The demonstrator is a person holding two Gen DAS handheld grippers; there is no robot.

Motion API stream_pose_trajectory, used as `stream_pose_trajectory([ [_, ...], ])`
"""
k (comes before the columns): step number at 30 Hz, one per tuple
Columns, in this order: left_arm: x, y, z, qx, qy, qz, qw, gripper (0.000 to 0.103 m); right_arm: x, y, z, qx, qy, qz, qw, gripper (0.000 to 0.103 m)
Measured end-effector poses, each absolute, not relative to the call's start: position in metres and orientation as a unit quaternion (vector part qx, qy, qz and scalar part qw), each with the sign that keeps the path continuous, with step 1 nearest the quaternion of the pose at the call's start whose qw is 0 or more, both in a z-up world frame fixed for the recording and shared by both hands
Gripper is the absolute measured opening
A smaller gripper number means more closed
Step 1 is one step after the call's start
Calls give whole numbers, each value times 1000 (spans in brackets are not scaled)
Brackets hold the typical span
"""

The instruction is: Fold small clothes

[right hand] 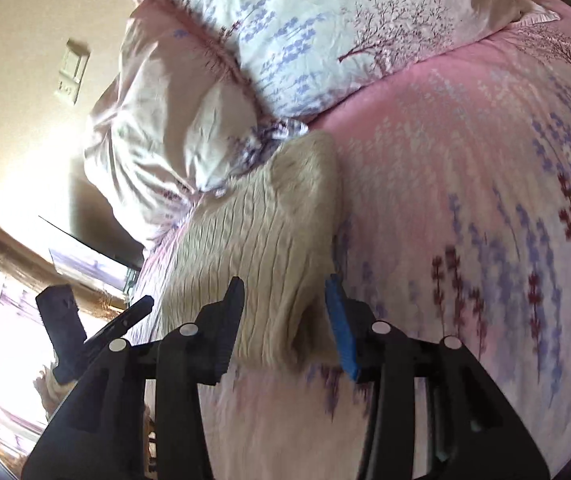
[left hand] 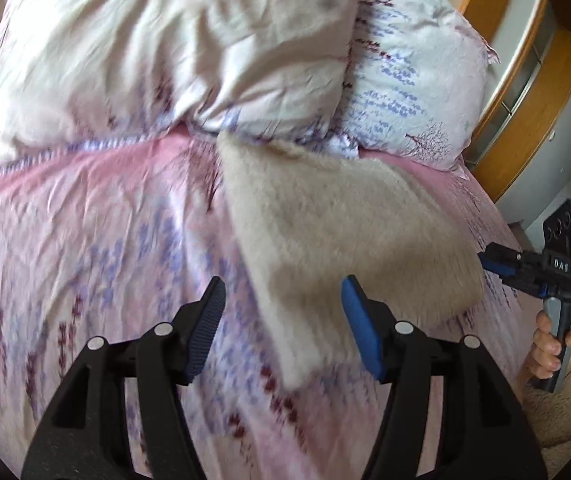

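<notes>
Pink floral bedspread point(left hand: 85, 240) carries the beige ribbed knit garment point(right hand: 261, 248), long axis toward the pillows; right gripper point(right hand: 285, 320), spread, straddles its near end, left gripper point(left hand: 281, 320) spread, beside.

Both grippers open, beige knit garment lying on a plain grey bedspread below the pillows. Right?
Not quite. The bedspread is pink with a purple floral print, not plain grey; both wrist views show it. The rest holds: the left gripper and right gripper are open, and the beige knit garment lies on the bedspread below the pillows.
</notes>
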State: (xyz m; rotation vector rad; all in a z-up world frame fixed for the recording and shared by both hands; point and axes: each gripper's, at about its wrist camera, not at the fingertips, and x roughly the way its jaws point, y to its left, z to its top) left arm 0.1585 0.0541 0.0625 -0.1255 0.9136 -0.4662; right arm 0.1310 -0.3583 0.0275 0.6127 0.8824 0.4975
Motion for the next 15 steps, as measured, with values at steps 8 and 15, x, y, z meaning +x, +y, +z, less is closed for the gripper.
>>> stream_pose_trajectory([
  [8, 148, 61, 34, -106, 477, -224, 843, 61, 123, -336, 15, 279, 428, 250, 823, 22],
  [15, 144, 54, 25, -104, 480, -251, 834, 19, 114, -343, 22, 248, 402, 200, 858, 9],
])
